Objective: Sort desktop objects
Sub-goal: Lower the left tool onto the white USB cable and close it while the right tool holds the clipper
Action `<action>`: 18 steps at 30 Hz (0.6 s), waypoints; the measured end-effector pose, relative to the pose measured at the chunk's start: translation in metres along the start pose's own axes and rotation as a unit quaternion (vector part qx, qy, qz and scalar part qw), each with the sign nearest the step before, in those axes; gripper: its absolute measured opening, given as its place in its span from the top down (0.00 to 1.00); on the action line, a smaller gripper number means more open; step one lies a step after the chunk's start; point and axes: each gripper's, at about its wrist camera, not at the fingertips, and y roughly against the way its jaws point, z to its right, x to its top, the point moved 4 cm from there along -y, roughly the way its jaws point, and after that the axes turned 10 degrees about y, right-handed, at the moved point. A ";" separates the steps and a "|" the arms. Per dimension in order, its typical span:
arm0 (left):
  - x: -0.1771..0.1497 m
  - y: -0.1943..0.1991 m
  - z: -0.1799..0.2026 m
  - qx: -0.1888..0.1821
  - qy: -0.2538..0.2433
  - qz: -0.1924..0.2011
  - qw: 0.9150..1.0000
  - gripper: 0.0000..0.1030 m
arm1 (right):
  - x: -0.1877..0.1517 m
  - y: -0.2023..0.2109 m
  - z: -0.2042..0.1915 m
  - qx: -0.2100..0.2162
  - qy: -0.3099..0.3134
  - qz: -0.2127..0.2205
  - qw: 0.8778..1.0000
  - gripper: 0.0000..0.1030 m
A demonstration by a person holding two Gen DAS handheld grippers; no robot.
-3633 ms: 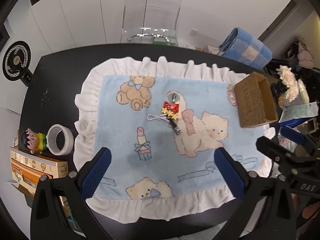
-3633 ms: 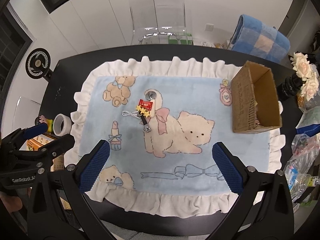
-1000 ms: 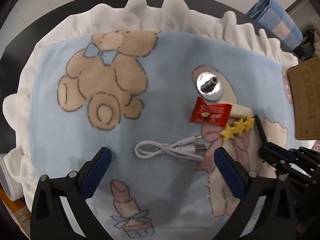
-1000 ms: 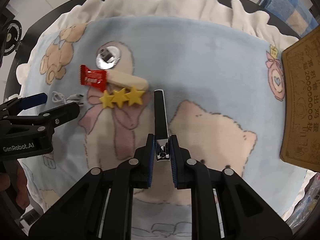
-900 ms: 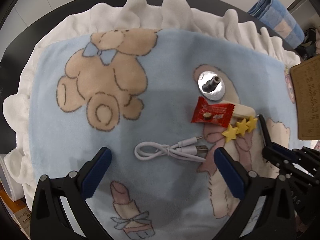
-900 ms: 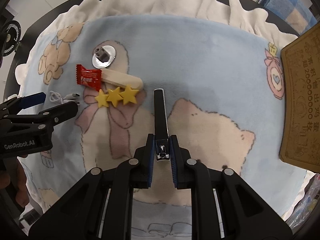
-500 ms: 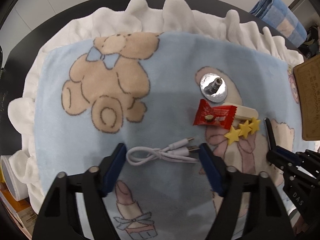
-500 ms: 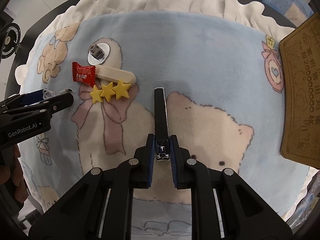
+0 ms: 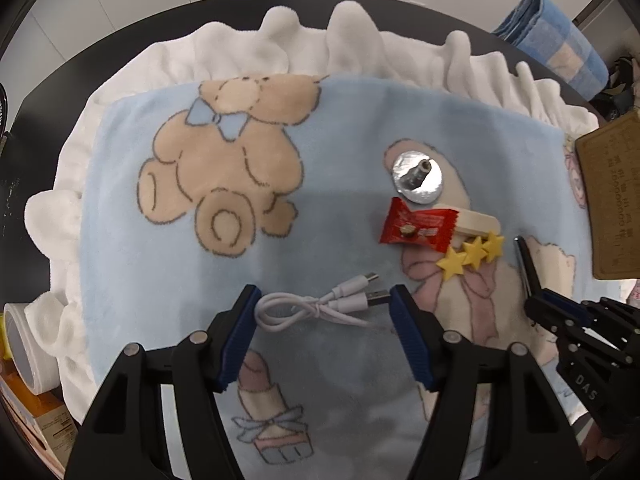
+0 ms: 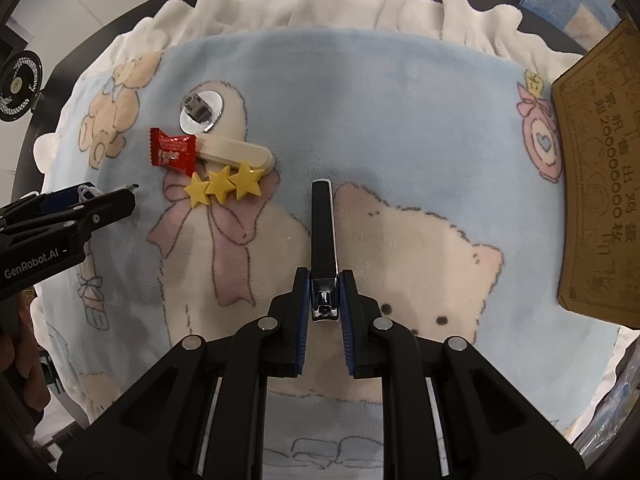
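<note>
My right tongs (image 10: 323,300) clamp the clipper (image 10: 322,236); left tongs (image 9: 323,320) closing around the cable (image 9: 320,309), not gripping yet. Candy (image 9: 416,230), stars (image 9: 472,256) and box (image 10: 600,168) untouched.

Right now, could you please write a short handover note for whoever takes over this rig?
Right gripper: shut on the nail clipper, over the blanket.
Left gripper: fingers closing around the white cable; I cannot tell if they press on it yet.
On the blanket: red candy, star clip, beige stick, silver disc.
Cardboard box sits to the right.
Done: clipper gripped.
Left: everything else.
</note>
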 end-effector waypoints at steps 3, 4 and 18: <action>0.002 0.013 0.000 -0.003 -0.001 0.002 1.000 0.40 | 0.000 0.011 -0.002 -0.001 -0.003 0.007 1.000 0.86; 0.001 0.019 0.001 -0.004 -0.002 0.003 1.000 0.41 | 0.000 0.014 -0.002 -0.001 -0.004 0.009 1.000 0.86; -0.023 0.064 0.005 -0.024 0.000 0.009 1.000 0.68 | 0.006 0.053 -0.009 0.004 -0.003 0.038 0.999 0.86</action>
